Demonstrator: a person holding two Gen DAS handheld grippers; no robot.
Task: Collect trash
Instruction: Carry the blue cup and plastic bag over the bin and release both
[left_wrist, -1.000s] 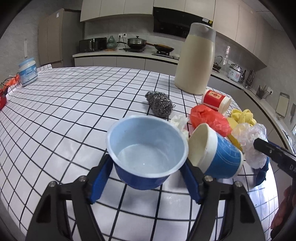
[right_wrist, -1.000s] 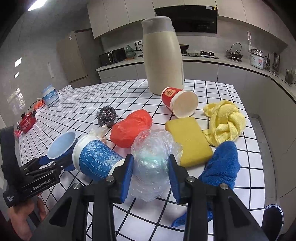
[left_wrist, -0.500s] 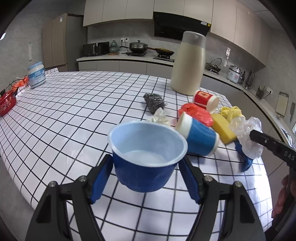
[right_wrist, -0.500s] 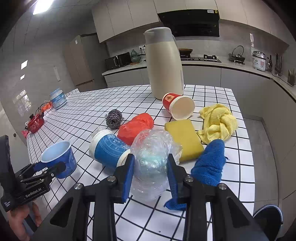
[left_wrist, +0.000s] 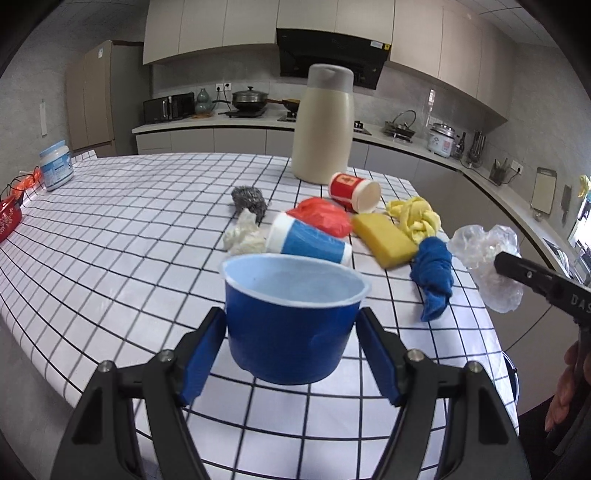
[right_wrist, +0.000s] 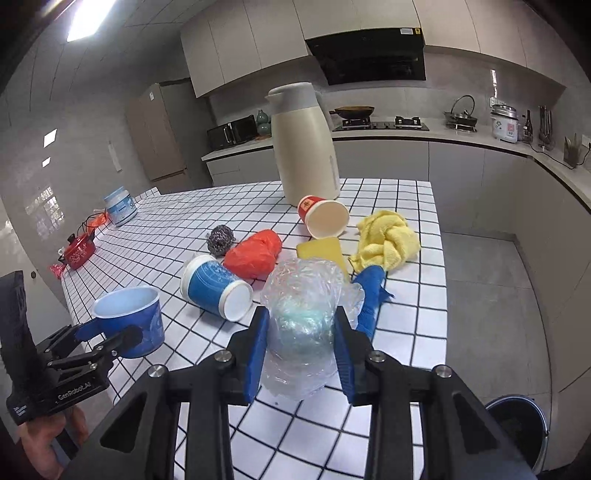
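The left gripper was clamped on a blue plastic cup, upright and clear of the table. The right gripper was clamped on a crumpled clear plastic bag, also raised, beyond the table's near edge.

The trash bin stood on the floor off the near right corner of the table, below and to the right of the right gripper. It lay on the far side of that gripper from the left one, so the right hand was judged the nearer and likely to reach it first. The left gripper would have to cross toward that corner.

On the table near its right edge lay a tipped blue paper cup, a red bag and a red paper cup, all uncollected.
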